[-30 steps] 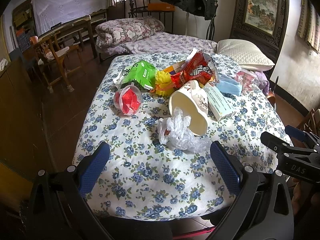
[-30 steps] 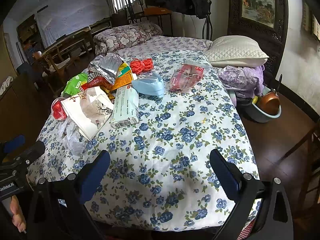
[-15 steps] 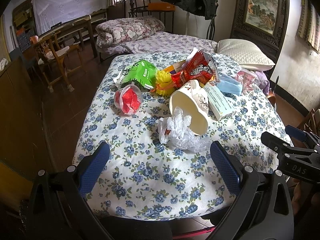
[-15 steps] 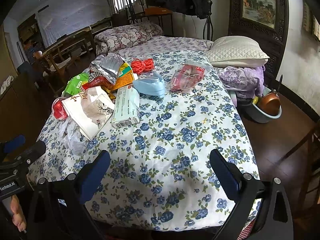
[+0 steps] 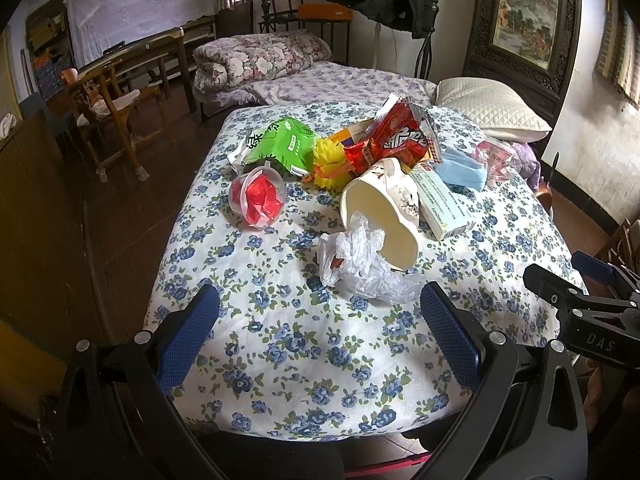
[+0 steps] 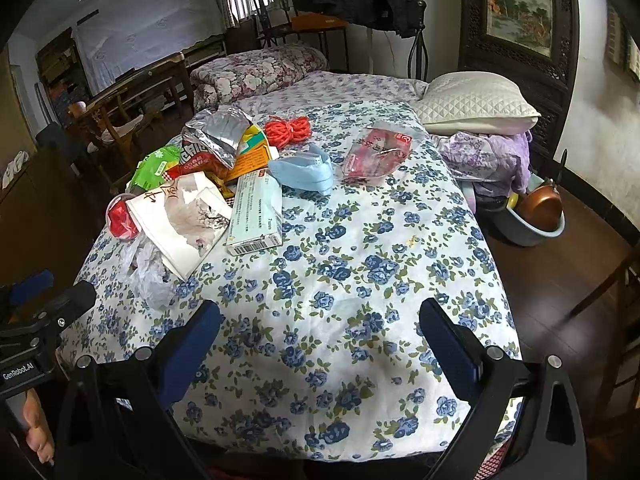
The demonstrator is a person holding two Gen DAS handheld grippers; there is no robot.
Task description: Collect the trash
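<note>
Your trash sits in one cluster on the floral bed (image 5: 304,344), and the paper bucket (image 5: 380,216) is the thing to steer by: it lies tipped on its side, mouth facing the near edge, long axis running from that edge back toward the pillow (image 5: 488,114). The crumpled clear plastic bag (image 5: 364,264) spills out of its mouth, touching the rim. It looks weightless, soft and slippery, so pinch a bunched fold rather than a single layer. The bucket should be light and thin-walled; take it by the rim and expect it to squash.

Just right of the bucket lies the long medicine box (image 6: 256,212), stiff and easy to grip across its narrow width, its length pointing roughly toward the pillow. Left of the bucket is the clear cup (image 5: 258,198) stuffed with red paper, also on its side. Behind the bucket are the green packet (image 5: 280,146), the red snack bag (image 5: 396,140) and the blue masks (image 6: 304,170).

Your left tool (image 5: 320,312) is spread wide and grips nothing, near the plastic bag. Your right tool (image 6: 320,324) is likewise spread and unloaded, over bare bedspread well right of the bucket.
</note>
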